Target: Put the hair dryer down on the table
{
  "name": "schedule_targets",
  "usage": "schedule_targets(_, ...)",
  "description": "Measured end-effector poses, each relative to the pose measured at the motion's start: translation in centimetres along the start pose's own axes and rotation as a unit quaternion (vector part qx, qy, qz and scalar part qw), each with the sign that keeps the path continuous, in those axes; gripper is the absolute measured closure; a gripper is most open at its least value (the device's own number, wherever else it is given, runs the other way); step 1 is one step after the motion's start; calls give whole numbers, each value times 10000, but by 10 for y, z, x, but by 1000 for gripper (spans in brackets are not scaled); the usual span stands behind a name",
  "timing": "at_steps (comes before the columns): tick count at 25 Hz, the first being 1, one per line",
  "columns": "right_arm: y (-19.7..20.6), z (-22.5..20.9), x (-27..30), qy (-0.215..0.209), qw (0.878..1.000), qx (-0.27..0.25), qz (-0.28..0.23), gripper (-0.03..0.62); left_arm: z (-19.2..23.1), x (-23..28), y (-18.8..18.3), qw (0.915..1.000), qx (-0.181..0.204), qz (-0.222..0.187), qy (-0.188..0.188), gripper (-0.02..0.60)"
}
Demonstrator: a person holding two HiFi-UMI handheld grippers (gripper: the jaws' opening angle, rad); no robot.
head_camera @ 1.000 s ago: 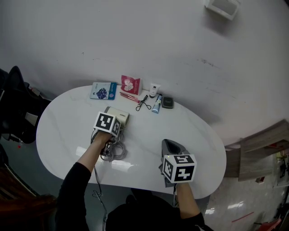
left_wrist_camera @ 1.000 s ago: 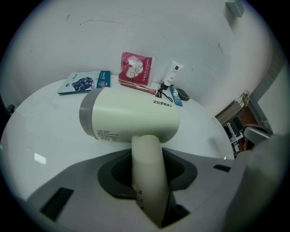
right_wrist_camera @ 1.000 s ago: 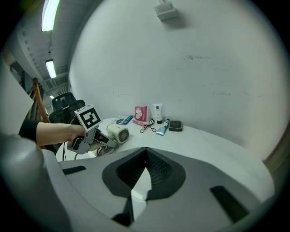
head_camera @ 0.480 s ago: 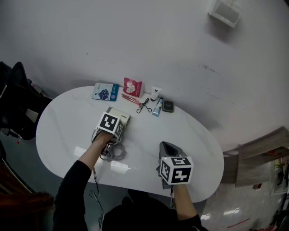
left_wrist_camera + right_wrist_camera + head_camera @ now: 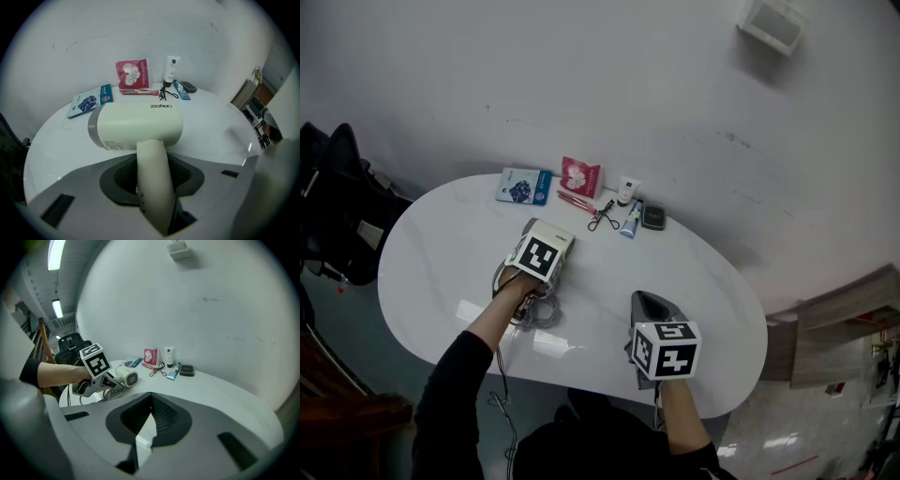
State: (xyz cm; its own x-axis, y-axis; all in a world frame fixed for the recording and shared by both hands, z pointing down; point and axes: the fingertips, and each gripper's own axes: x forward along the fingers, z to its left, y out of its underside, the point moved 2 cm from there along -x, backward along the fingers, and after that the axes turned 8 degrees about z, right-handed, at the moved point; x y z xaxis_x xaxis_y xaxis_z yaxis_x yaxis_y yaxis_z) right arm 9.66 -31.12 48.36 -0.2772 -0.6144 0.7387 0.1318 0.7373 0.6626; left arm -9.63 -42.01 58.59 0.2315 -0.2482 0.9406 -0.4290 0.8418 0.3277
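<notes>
A cream hair dryer (image 5: 549,236) lies low over the white oval table (image 5: 431,272), left of its middle. Its handle (image 5: 152,178) runs back between the jaws of my left gripper (image 5: 152,173), which is shut on it. The barrel (image 5: 136,125) points sideways, and I cannot tell whether it touches the tabletop. In the right gripper view the dryer (image 5: 125,377) and left gripper (image 5: 101,373) show at the left. My right gripper (image 5: 652,305) hovers near the table's front edge, shut and holding nothing (image 5: 151,397).
A coiled grey cord (image 5: 534,314) lies under my left hand. Along the far edge sit a blue packet (image 5: 523,186), a red packet (image 5: 581,176), an eyelash curler (image 5: 602,216), a white tube (image 5: 625,191) and a black compact (image 5: 652,217). A black chair (image 5: 333,206) stands at the left.
The left gripper has turned slightly with the dryer still in it. The right gripper has stayed in place. The head view has shifted a little.
</notes>
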Motion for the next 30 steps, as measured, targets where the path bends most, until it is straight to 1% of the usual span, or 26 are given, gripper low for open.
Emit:
schedule_targets(2, 0, 2, 0, -10, 10000, -17, -4, 592, 1, 1, 1, 9999, 99, -9, -105, 431)
schedule_targets(7, 2, 6, -1, -13, 10000, -48, 5, 592, 4, -4, 5, 9969, 573, -2, -536, 422)
schedule_targets(12, 2, 6, -3, -11, 10000, -65, 3, 592, 5, -8, 4, 9920, 821, -92, -958, 414)
schedule_targets(16, 4, 6, -4, -16, 10000, -72, -1, 592, 6, -12, 5, 9822, 1091, -218, -1513, 407)
schedule_targets(19, 6, 7, -4, -30, 10000, -75, 14, 592, 5, -15, 6, 9747, 1240, -345, -1830, 405)
schedule_targets(23, 9, 10, -3, -63, 9999, -105, 42, 592, 3, -20, 6, 9666, 1347, -517, -2117, 403)
schedule_targets(27, 11, 13, -3, -89, 9999, -122, 52, 592, -2, -29, 7, 9548, 1524, -783, -2431, 400)
schedule_targets(28, 12, 13, -3, -93, 9999, -127, 55, 592, -4, -32, 7, 9537, 1508, -887, -2447, 400)
schedule_targets(30, 14, 14, -3, -99, 9998, -134, 69, 592, -9, -39, 8, 9543, 1410, -1108, -2392, 400)
